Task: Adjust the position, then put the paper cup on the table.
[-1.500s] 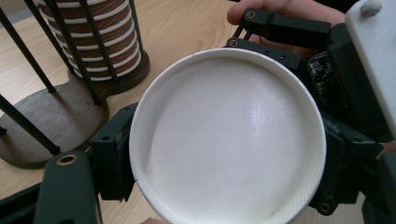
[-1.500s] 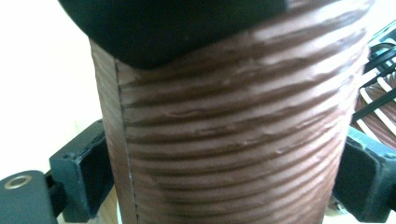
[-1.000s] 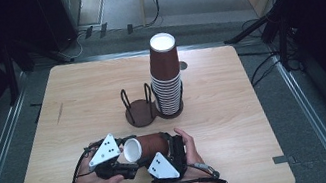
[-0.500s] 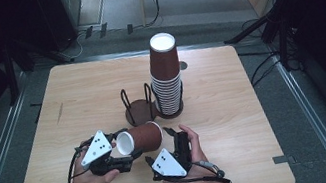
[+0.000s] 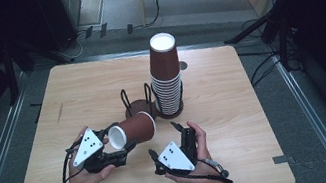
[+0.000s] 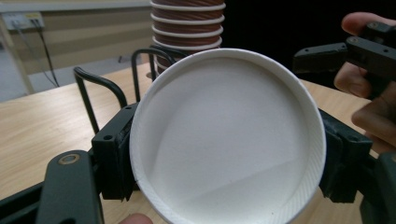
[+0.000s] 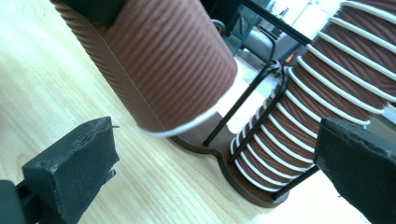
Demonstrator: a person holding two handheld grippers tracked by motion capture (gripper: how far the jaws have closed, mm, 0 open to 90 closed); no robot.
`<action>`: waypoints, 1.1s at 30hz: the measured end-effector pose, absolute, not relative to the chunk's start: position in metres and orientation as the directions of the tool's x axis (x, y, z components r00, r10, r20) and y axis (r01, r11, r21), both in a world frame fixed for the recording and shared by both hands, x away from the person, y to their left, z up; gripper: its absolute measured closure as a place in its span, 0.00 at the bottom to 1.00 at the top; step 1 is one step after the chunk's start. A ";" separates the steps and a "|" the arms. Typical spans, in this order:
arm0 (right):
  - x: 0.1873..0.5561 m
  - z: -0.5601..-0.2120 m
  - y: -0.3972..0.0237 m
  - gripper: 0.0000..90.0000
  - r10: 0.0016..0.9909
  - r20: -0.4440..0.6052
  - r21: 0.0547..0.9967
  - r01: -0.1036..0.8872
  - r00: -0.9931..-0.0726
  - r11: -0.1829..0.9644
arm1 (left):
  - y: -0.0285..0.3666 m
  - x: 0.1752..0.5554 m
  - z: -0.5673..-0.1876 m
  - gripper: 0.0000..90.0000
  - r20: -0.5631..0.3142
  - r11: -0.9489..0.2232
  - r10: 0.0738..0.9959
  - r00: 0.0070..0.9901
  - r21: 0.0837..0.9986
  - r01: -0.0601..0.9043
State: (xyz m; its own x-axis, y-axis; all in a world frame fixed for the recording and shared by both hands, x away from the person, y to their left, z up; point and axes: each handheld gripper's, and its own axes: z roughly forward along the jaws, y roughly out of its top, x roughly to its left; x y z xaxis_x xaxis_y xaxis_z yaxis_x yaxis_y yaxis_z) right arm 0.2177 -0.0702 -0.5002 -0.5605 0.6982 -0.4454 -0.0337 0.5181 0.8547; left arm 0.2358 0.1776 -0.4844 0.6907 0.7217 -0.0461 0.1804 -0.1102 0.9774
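Between the jaws of the left gripper (image 5: 116, 148) lies one brown paper cup (image 5: 133, 129), clamped on its side near the white rim, mouth facing back toward the person. Just right of it, the right gripper (image 5: 175, 138) hangs with jaws spread, grasping nothing. Beyond both stands one tall stack of cups (image 5: 166, 78) in a two-bay wire holder (image 5: 135, 105) on the tabletop (image 5: 75, 94). No writing is readable.

Ahead of our right gripper (image 5: 176, 131), whose jaws stand wide apart with nothing between them, the wire cup holder (image 5: 138, 101) and the tall stack of cups (image 5: 166, 78) block the way. To its left the held cup (image 5: 132, 130) crowds in; to its right the table (image 5: 235, 109) lies bare.
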 end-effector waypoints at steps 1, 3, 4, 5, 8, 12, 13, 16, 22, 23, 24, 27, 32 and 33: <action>0.219 -0.500 -0.071 0.00 0.717 -0.435 0.862 -0.021 -0.545 0.507 | 0.178 0.236 -0.485 0.26 -0.049 -0.105 0.724 0.688 0.978 0.179; 0.220 -0.500 -0.072 0.00 0.730 -0.428 0.867 -0.016 -0.533 0.498 | 0.177 0.236 -0.485 0.26 -0.049 -0.098 0.727 0.684 0.980 0.175; 0.220 -0.500 -0.073 0.00 0.741 -0.413 0.874 -0.002 -0.529 0.486 | 0.176 0.236 -0.486 0.26 -0.048 -0.096 0.727 0.685 0.981 0.170; 0.222 -0.499 -0.075 0.00 0.761 -0.376 0.888 0.029 -0.528 0.458 | 0.175 0.236 -0.486 0.26 -0.046 -0.091 0.728 0.684 0.982 0.163; 0.224 -0.498 -0.079 0.00 0.790 -0.330 0.907 0.057 -0.517 0.416 | 0.175 0.236 -0.487 0.26 -0.048 -0.081 0.731 0.681 0.984 0.157; 0.226 -0.496 -0.082 0.00 0.824 -0.281 0.927 0.083 -0.491 0.366 | 0.177 0.236 -0.488 0.26 -0.069 -0.048 0.741 0.668 0.987 0.155; 0.226 -0.496 -0.083 0.00 0.833 -0.267 0.932 0.090 -0.485 0.351 | 0.178 0.236 -0.488 0.26 -0.075 -0.042 0.741 0.668 0.987 0.157; 0.228 -0.496 -0.085 0.00 0.857 -0.206 0.944 0.134 -0.471 0.301 | 0.179 0.235 -0.488 0.26 -0.078 -0.027 0.746 0.662 0.989 0.146; 0.233 -0.495 -0.087 0.00 0.892 -0.085 0.953 0.225 -0.444 0.203 | 0.179 0.235 -0.488 0.26 -0.087 -0.001 0.744 0.662 0.991 0.131; 0.234 -0.495 -0.087 0.01 0.891 -0.070 0.950 0.241 -0.449 0.197 | 0.179 0.236 -0.489 0.26 -0.088 0.003 0.745 0.661 0.992 0.129; 0.233 -0.495 -0.087 0.03 0.892 -0.046 0.947 0.264 -0.450 0.182 | 0.178 0.236 -0.489 0.26 -0.085 0.005 0.751 0.655 0.992 0.123; 0.234 -0.495 -0.089 0.01 0.898 0.022 0.940 0.315 -0.438 0.130 | 0.174 0.235 -0.489 0.25 -0.062 -0.012 0.759 0.649 0.994 0.108; 0.233 -0.491 -0.089 0.00 0.896 0.115 0.928 0.369 -0.428 0.057 | 0.171 0.235 -0.491 0.25 -0.086 0.009 0.753 0.652 0.993 0.120; 0.233 -0.490 -0.088 0.00 0.895 0.124 0.925 0.377 -0.428 0.052 | 0.171 0.235 -0.491 0.25 -0.086 0.012 0.753 0.653 0.993 0.117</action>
